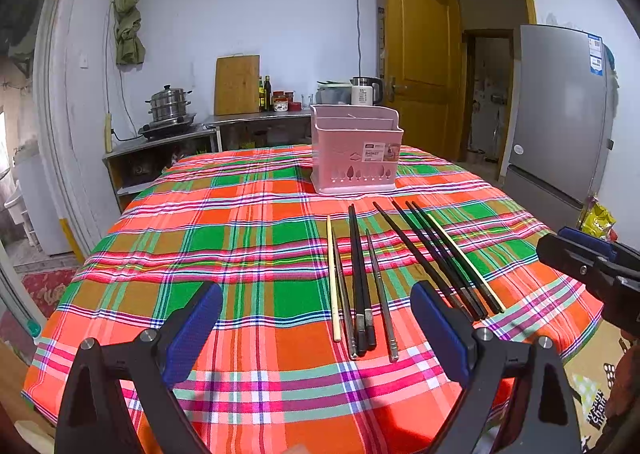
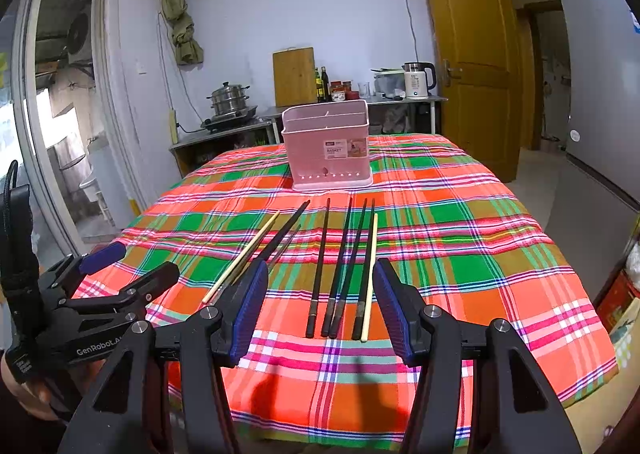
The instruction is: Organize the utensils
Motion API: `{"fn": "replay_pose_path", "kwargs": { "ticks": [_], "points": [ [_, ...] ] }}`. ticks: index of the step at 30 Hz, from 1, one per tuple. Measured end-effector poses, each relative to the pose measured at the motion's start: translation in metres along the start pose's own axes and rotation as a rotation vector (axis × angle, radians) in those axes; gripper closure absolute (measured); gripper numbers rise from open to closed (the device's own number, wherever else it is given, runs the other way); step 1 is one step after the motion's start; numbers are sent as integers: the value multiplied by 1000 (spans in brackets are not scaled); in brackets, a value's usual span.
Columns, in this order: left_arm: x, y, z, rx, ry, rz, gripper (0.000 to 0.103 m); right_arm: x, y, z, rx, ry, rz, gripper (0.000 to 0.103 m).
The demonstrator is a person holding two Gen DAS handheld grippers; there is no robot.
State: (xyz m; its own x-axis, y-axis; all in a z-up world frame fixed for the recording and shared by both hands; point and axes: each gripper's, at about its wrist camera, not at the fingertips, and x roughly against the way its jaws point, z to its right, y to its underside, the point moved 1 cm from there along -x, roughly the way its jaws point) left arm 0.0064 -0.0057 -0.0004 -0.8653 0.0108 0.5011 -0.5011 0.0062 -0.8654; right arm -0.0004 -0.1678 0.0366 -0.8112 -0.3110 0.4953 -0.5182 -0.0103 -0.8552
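Observation:
Several chopsticks lie side by side on the plaid tablecloth [image 1: 248, 246]: black ones [image 1: 360, 278] [image 2: 344, 266], pale wooden ones [image 1: 333, 278] [image 2: 370, 274] and metal ones [image 1: 382, 294]. A pink utensil basket [image 1: 354, 148] [image 2: 327, 146] stands upright behind them, empty as far as I can see. My left gripper [image 1: 316, 318] hovers open above the table's near edge, before the left group of chopsticks. My right gripper [image 2: 322, 294] is open too, low over the near ends of the right group. Neither holds anything.
A counter [image 1: 240, 120] behind the table carries a steamer pot [image 1: 170, 104], a cutting board [image 1: 237, 85], bottles and a kettle [image 1: 366, 91]. A fridge [image 1: 560, 114] and a wooden door [image 1: 418, 54] stand at the right. A hand holds the left gripper's handle [image 2: 28, 386].

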Motion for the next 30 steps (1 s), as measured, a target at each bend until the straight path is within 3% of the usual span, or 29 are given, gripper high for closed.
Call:
{"fn": "replay_pose_path", "kwargs": {
  "ticks": [30],
  "points": [
    [2, 0, 0, -1, 13, -5, 7, 0, 0, 4, -5, -2, -3, 48]
  ]
}}
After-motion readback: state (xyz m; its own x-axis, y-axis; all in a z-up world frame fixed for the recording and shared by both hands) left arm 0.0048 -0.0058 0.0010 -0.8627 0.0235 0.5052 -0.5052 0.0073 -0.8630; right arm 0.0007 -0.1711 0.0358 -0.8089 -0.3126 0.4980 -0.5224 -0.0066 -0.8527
